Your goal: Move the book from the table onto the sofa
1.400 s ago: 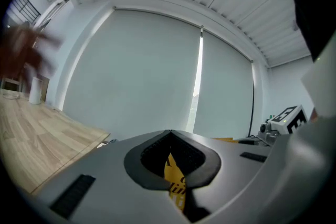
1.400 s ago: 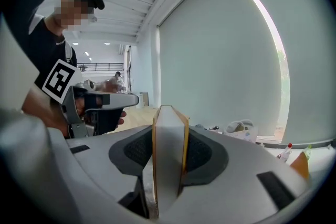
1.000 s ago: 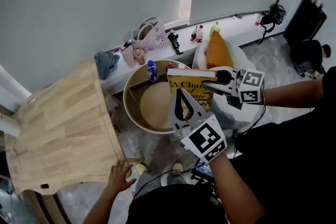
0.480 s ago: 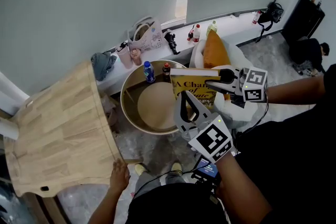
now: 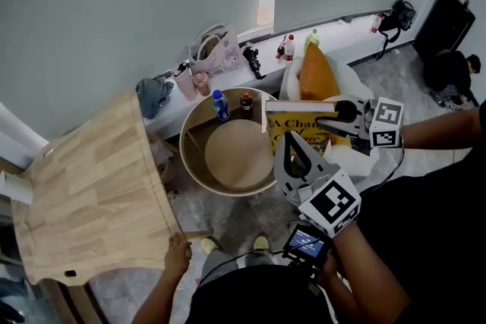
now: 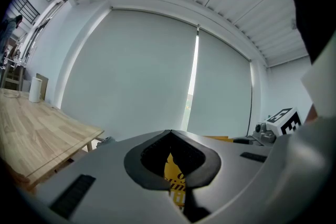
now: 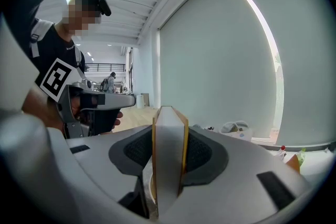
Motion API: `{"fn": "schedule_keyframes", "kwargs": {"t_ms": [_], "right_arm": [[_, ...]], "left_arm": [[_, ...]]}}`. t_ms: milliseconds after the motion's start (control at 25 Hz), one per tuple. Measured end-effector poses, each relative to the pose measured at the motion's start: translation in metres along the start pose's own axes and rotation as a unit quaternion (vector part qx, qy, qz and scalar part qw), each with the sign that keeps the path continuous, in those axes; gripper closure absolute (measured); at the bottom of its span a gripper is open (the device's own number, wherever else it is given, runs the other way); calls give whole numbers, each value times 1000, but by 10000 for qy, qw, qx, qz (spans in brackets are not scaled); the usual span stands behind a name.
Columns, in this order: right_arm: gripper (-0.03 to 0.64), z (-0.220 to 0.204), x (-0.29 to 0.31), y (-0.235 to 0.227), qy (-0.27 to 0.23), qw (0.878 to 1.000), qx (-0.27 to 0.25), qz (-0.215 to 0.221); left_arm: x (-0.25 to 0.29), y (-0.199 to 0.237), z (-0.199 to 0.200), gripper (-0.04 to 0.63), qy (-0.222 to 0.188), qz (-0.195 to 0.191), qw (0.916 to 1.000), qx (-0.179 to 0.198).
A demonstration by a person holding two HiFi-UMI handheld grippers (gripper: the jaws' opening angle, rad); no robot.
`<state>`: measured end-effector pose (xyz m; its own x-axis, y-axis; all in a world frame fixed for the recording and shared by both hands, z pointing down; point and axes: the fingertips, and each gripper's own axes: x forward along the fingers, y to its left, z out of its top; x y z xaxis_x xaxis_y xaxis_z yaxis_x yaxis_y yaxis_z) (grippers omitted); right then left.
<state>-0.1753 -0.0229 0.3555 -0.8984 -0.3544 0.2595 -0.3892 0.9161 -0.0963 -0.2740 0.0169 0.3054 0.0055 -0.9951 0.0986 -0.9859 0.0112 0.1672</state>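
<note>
The yellow book (image 5: pixel 298 130) hangs in the air over the right rim of the round table (image 5: pixel 199 134), cover facing up. My right gripper (image 5: pixel 331 116) is shut on its right edge; in the right gripper view the book's page edge (image 7: pixel 168 152) stands clamped between both pads. My left gripper (image 5: pixel 288 142) lies over the lower part of the cover with its tips together. In the left gripper view the yellow cover (image 6: pixel 174 178) shows through the gap behind them; whether it pinches anything I cannot tell. The white sofa (image 5: pixel 351 81) with an orange cushion (image 5: pixel 314 73) is just beyond the book.
Two bottles (image 5: pixel 220 104) stand at the round table's far edge. A long wooden table (image 5: pixel 83 186) fills the left. A windowsill with bags and bottles (image 5: pixel 219 51) runs behind. A person's hand (image 5: pixel 178 254) rests at the wooden table's near corner. A small screen (image 5: pixel 307 244) hangs below my left gripper.
Both grippers and the book have shifted to the right together, away from the round table's middle and toward the white sofa. The grip has not changed.
</note>
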Motion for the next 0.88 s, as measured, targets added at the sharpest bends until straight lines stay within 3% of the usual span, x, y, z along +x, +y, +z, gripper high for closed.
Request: {"fn": "schedule_keyframes", "kwargs": {"t_ms": [480, 880], "right_arm": [[462, -7, -43, -14, -54, 10000, 34, 8], [462, -3, -80, -25, -189, 9996, 35, 193]], "left_arm": [[1, -41, -3, 588, 37, 59, 10000, 21], [-4, -76, -3, 588, 56, 349, 9993, 135]]}}
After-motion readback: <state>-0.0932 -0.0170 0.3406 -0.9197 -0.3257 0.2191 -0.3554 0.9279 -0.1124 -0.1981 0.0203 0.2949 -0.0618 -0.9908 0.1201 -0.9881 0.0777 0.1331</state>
